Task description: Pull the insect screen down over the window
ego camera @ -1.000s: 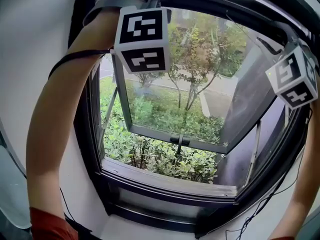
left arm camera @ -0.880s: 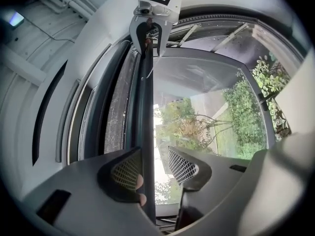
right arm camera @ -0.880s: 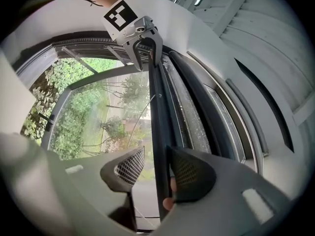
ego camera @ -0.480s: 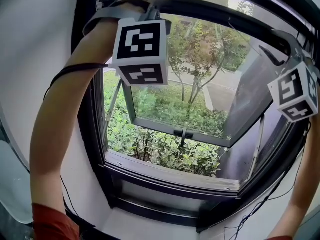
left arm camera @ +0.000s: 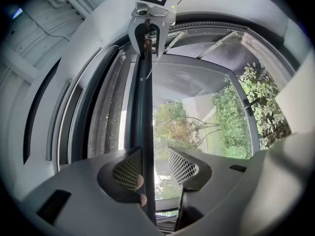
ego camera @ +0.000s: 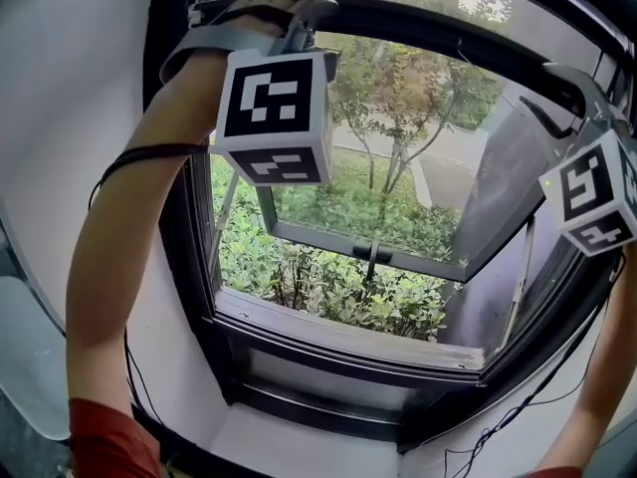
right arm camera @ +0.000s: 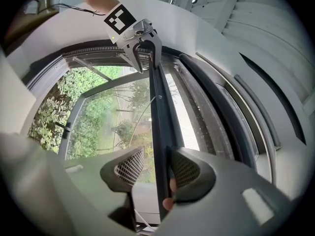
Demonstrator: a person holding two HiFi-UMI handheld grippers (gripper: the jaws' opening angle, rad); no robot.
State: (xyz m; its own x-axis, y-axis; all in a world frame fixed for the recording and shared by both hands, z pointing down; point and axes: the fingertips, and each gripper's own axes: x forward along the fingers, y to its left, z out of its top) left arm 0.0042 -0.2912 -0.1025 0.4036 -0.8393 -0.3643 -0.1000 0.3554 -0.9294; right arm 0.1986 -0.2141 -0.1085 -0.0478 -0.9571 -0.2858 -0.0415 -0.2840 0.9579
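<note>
Insect screen bar point(ego camera: 438, 30) at 12 o'clock looks light, stiff, maybe slippery. Left fingers point(left arm camera: 129, 168) and right fingers point(right arm camera: 188, 171) stand open around it, one near each end.

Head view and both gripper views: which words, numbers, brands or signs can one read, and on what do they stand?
None can be read.
Cube on left hand-held gripper: only square black-and-white markers, no letters.
Cube on right hand-held gripper: the same.
Window frame: no print visible.
</note>
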